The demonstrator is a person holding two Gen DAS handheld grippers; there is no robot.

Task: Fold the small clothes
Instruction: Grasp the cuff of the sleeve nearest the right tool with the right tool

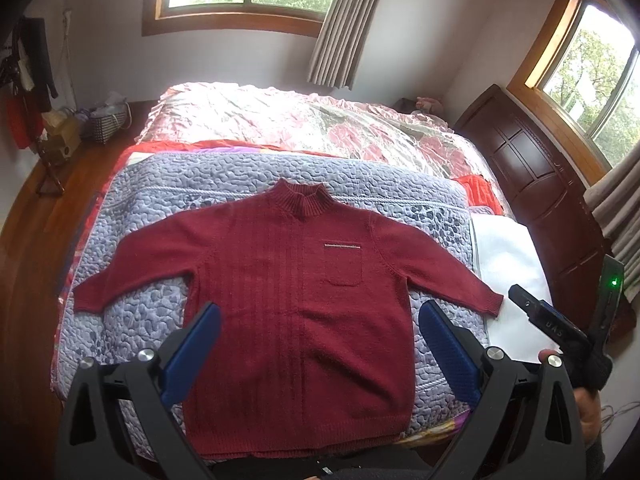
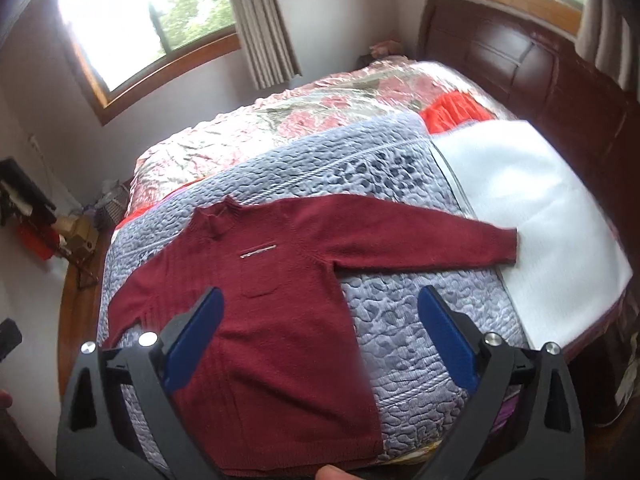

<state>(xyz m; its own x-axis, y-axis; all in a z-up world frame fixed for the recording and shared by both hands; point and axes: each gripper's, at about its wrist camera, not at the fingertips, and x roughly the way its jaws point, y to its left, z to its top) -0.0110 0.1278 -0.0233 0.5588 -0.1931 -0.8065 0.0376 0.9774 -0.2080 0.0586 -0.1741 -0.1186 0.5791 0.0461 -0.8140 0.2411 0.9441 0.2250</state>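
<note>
A dark red knit sweater (image 1: 296, 280) lies flat, front up, on a lilac quilted mat (image 1: 168, 192), both sleeves spread out and its collar toward the far side. In the left wrist view my left gripper (image 1: 320, 320) hovers open above the sweater's lower body, its blue pads on either side of the body. The right gripper's black body (image 1: 560, 328) shows at the right edge, near the right cuff. In the right wrist view the sweater (image 2: 264, 296) lies lower left, and my right gripper (image 2: 320, 316) is open above its right side and the mat (image 2: 400, 320), holding nothing.
The mat lies on a bed with a pink floral cover (image 1: 304, 120). A white cloth (image 2: 536, 208) lies under the right cuff. A dark wooden headboard (image 1: 540, 184) stands on the right. Bags and boxes (image 1: 80, 128) sit on the wooden floor at the left.
</note>
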